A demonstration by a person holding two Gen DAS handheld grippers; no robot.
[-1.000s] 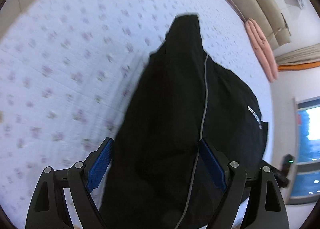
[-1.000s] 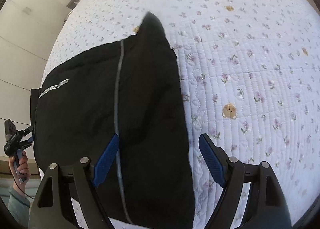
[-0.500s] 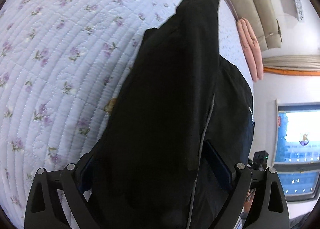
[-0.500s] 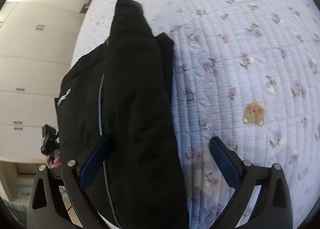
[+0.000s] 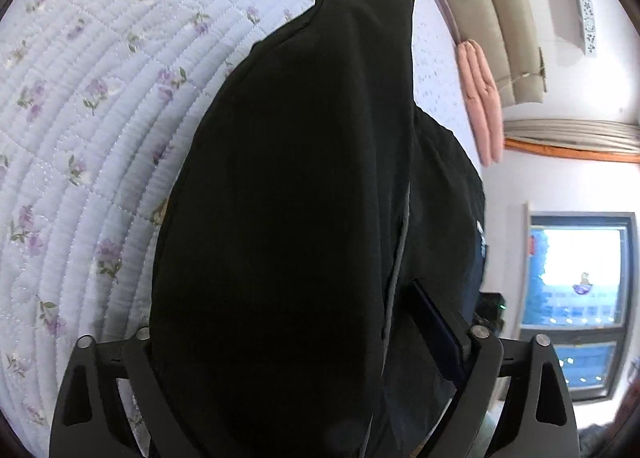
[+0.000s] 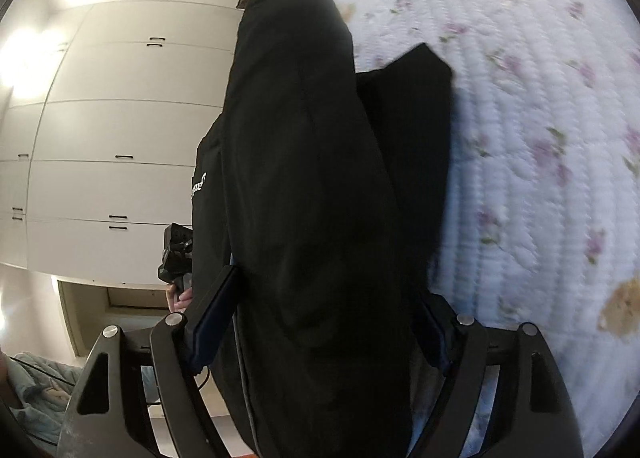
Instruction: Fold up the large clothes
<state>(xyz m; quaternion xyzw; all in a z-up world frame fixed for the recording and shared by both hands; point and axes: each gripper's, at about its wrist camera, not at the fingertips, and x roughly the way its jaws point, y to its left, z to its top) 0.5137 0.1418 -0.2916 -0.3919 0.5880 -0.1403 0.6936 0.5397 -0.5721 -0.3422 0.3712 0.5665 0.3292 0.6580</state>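
Note:
A large black garment (image 5: 288, 185) with a thin grey seam line hangs folded between both grippers over the floral quilt. It fills the middle of the left wrist view and the right wrist view (image 6: 312, 177). My left gripper (image 5: 296, 338) has its jaws wide apart with the thick cloth bunched between them; its left finger is hidden by cloth. My right gripper (image 6: 320, 322) also has wide jaws with the cloth draped between them. White lettering (image 6: 199, 183) shows on the garment's edge.
The pale quilt (image 5: 92, 105) with purple flowers covers the bed. A pink cloth (image 5: 482, 105) hangs by the headboard. A bright window (image 5: 576, 282) is at the right. White wardrobe doors (image 6: 112, 129) stand at the left in the right wrist view.
Both grippers have lifted and tipped up. The garment has risen off the quilt and folded over on itself, and it hangs closer to both cameras. The wardrobe and window have come into view.

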